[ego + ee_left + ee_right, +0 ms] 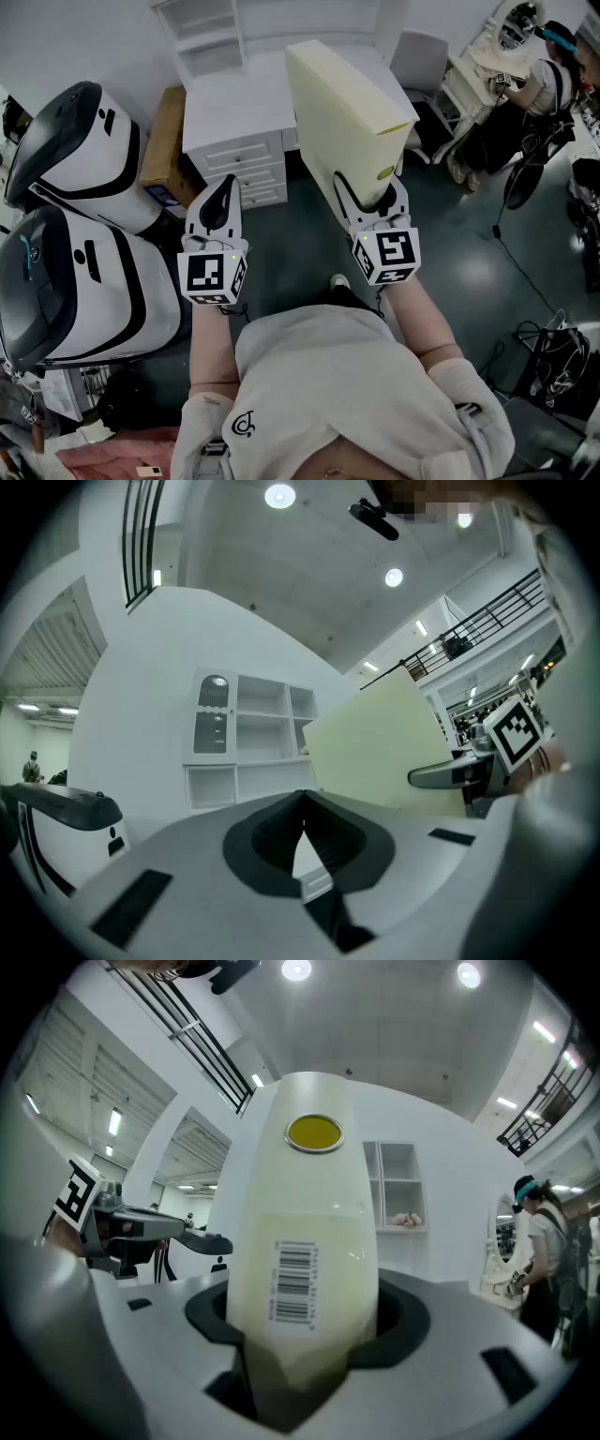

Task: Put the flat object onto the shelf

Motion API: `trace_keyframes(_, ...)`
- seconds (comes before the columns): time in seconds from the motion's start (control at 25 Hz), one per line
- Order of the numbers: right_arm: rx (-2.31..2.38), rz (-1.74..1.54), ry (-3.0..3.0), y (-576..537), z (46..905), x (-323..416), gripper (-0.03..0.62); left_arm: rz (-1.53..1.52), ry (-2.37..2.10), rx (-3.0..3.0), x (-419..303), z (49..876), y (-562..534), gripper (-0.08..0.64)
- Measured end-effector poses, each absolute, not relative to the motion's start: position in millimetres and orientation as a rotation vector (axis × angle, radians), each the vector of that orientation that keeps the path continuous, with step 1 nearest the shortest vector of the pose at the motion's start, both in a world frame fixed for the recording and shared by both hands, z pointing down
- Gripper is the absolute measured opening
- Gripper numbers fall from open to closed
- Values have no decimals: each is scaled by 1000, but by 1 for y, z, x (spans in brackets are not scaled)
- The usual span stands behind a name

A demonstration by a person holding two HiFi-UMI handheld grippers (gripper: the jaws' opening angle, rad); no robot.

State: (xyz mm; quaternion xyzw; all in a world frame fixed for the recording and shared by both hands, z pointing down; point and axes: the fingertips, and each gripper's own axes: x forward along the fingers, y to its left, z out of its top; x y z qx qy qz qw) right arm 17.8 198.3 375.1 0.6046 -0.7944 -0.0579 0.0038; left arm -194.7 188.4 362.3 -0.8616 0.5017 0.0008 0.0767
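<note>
**Flat object clamped upright in the right gripper, in front of the bench**

Flat object [342, 122] is a pale cream slab. It stands on edge with its lower end between the jaws of the right gripper [367, 199], which pinch it from both sides. In the right gripper view its narrow edge faces the camera, with a barcode label [293, 1281] low down and a round yellow sticker [314, 1132] above that. The slab is off every surface, carried by this gripper alone. In the head view it rises in front of the right end of the white bench [234, 112], which has drawers in its front.

The left gripper [223, 187] is level, short of the bench's drawers and to the left of the slab. Its jaws are pressed together at the tips with nothing between them.

The shelf [202, 33], a white unit of open compartments, stands at the back left of the bench. A brown cardboard box [167, 131] leans against the bench's left side, and two large white-and-black machines [70, 159] sit further left of it. A white chair [419, 56] stands just right of the bench. Well to the right of the bench, a person [548, 80] bends over a small white table.
</note>
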Motion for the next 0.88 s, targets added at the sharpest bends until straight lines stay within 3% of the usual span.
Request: trace_keyframes(0.88,1978,-129,-2450,189,379,21,272,-1,1491,-2646,-205,379,184,12)
